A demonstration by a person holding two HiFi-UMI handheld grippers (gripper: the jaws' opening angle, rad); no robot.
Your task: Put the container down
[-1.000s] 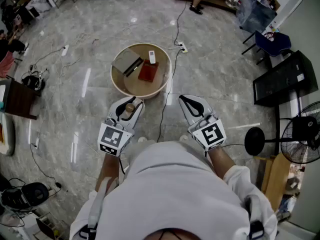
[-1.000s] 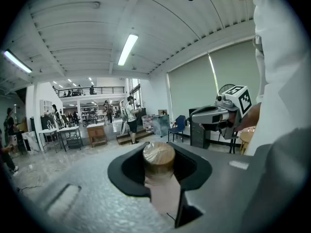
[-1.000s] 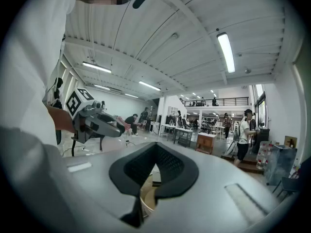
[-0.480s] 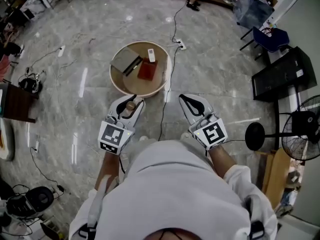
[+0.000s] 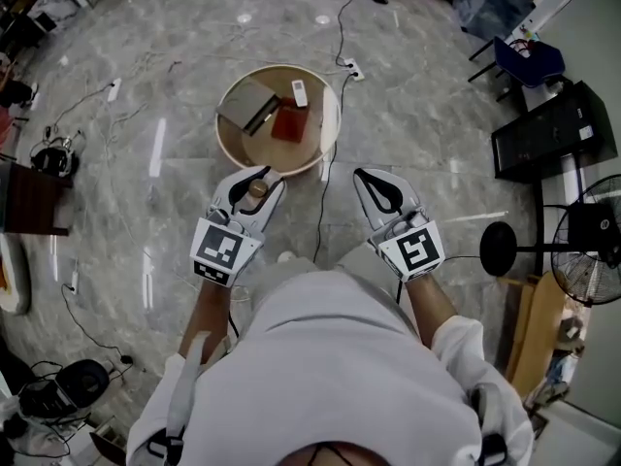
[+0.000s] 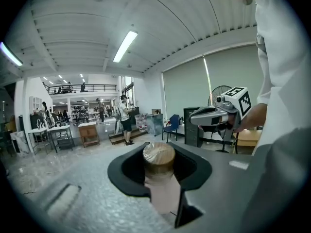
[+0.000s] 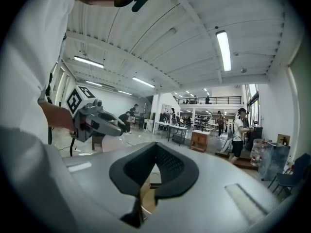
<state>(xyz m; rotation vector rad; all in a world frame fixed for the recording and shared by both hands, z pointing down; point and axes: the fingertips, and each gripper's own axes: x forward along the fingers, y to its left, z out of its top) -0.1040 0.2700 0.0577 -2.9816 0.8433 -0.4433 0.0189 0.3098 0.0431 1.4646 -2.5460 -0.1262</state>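
A small pale container with a brown cork lid (image 5: 257, 188) sits between the jaws of my left gripper (image 5: 254, 183), which is shut on it. In the left gripper view the container (image 6: 159, 161) stands upright in the black pads, lid toward the camera. My right gripper (image 5: 381, 192) hovers level with the left one, shut, nothing in it; in its own view the black pads (image 7: 167, 166) meet. Both grippers hang just short of the near rim of a round wooden table (image 5: 229, 149).
On the round table lie a grey box (image 5: 247, 107), a red flat item (image 5: 290, 123) and a white remote (image 5: 300, 92). A black cable (image 5: 325, 197) runs across the marble floor between the grippers. A black cabinet (image 5: 548, 134) and a fan (image 5: 590, 241) stand at the right.
The view has slid a little and the grippers now stand slightly nearer the round table's rim. The left grip on the container is unchanged; the right stays shut.
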